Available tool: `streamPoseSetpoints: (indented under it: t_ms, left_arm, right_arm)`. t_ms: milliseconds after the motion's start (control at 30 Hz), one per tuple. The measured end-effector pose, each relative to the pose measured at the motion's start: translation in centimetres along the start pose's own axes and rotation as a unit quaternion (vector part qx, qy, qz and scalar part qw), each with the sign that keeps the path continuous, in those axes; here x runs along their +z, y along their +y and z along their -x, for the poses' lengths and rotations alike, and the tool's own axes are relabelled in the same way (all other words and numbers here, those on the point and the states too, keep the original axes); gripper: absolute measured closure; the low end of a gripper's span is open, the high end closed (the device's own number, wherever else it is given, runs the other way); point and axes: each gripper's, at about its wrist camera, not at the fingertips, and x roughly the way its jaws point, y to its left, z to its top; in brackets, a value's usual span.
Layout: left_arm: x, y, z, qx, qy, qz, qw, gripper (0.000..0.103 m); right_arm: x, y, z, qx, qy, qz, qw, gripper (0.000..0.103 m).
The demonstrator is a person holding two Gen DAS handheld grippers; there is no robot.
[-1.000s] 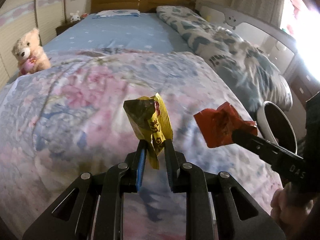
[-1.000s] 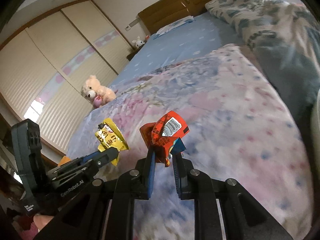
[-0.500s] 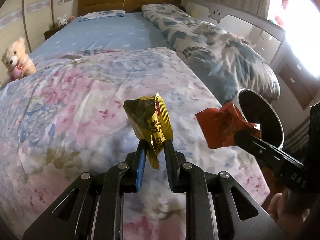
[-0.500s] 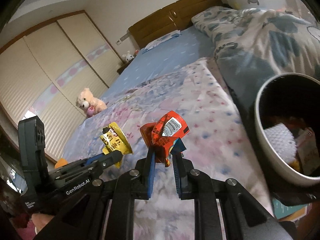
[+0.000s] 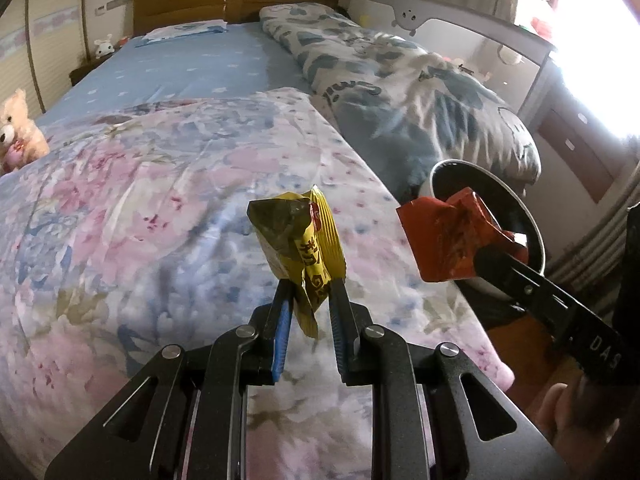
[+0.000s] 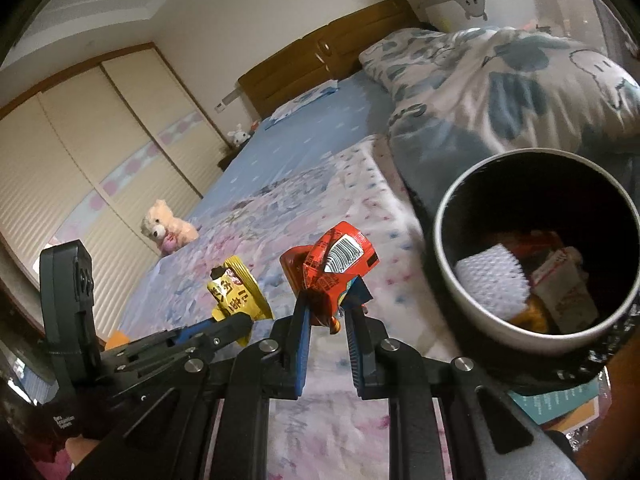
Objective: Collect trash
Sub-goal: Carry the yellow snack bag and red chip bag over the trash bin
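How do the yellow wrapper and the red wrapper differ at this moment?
Colour: the yellow wrapper is yellow with dark print; the red wrapper is red and shows a white barcode.
Holder: the left gripper is shut on the yellow wrapper, the right gripper on the red wrapper.
Place: the red wrapper is nearer the trash bin; the yellow wrapper is farther from it, over the floral quilt.
Both are crumpled, held off the bed, not yet binned.

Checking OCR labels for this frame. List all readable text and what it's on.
"DAS": on the right gripper's arm, cut off at the picture's edge.
Yellow wrapper in the left gripper: dark printed characters, not readable.
Red wrapper: barcode, digits too small.
White print on the left gripper's body: too small.
Packets in the trash bin: print blurred.
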Motion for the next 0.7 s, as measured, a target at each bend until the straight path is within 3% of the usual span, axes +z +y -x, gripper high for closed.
streamPoseSetpoints:
  t_ms: [700]
  left_arm:
    - [1.2, -6.5, -0.8, -0.024, -0.002, -0.053, 0.9983, 0.086]
  right_arm:
    - [0.8, -5.2, 3.9, -0.042, -0.037, -0.036, 0.998, 0.085]
